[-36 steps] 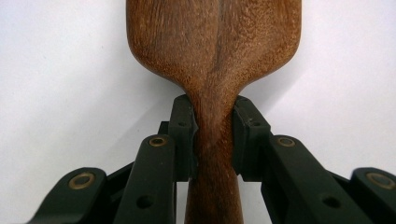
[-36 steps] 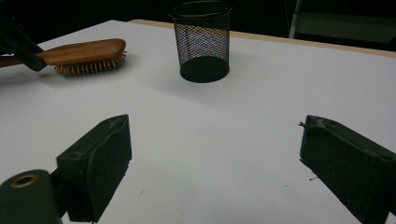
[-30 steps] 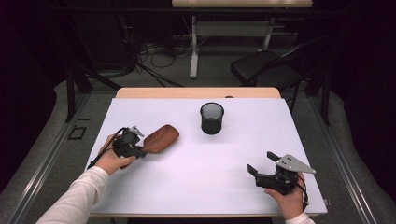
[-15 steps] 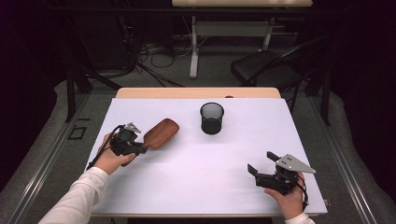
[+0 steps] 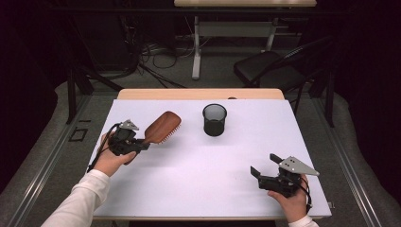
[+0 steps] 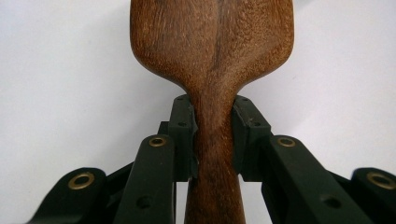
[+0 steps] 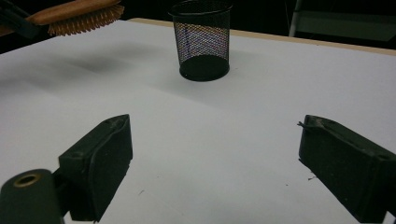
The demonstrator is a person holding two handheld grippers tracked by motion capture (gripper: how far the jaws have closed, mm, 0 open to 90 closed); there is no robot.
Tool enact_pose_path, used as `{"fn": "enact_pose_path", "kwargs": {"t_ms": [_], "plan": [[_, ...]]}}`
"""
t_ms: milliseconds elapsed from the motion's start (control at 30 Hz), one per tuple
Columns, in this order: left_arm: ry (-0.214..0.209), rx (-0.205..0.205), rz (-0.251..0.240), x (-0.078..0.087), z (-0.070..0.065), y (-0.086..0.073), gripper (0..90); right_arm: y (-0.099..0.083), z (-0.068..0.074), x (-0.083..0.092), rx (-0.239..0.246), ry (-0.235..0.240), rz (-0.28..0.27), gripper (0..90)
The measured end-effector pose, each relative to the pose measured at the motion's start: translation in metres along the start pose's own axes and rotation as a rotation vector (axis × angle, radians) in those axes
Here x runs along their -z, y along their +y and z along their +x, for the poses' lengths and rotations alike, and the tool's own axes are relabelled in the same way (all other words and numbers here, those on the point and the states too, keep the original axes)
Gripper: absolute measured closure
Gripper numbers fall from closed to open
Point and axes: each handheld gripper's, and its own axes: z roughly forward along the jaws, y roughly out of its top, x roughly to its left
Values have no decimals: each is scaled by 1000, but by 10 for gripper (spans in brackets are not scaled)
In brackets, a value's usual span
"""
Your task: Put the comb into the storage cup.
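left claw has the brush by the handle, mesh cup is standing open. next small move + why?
Probably carry the brown wooden hairbrush toward the black mesh cup and start tipping it handle-down. The left claw is shut on the narrow neck of the handle, and the brush looks lifted clear of the white table. The cup stands upright with its mouth open. The right claw rests open, apart.

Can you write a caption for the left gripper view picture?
Black fingers of the left gripper squeeze the brown wooden hairbrush by its neck.
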Motion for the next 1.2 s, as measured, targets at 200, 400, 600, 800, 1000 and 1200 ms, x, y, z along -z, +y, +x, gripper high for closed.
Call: {"fn": "enact_pose_path", "kwargs": {"t_ms": [200,400,600,800,1000,1200], "plan": [[7,9,-31,3,0,2,720,0,0,0,-4,2,2,96],[14,16,-73,8,-2,7,720,-1,-1,-1,-12,2,-2,97],[14,29,-121,12,-7,13,720,-1,-1,-1,-13,3,-1,99],[4,15,-150,13,-15,21,720,-1,0,-1,-14,3,0,99],[4,6,-169,11,-19,30,720,0,-1,-2,-5,4,3,99],[3,9,-187,11,-22,36,720,3,-1,-3,-5,10,4,99]]}}
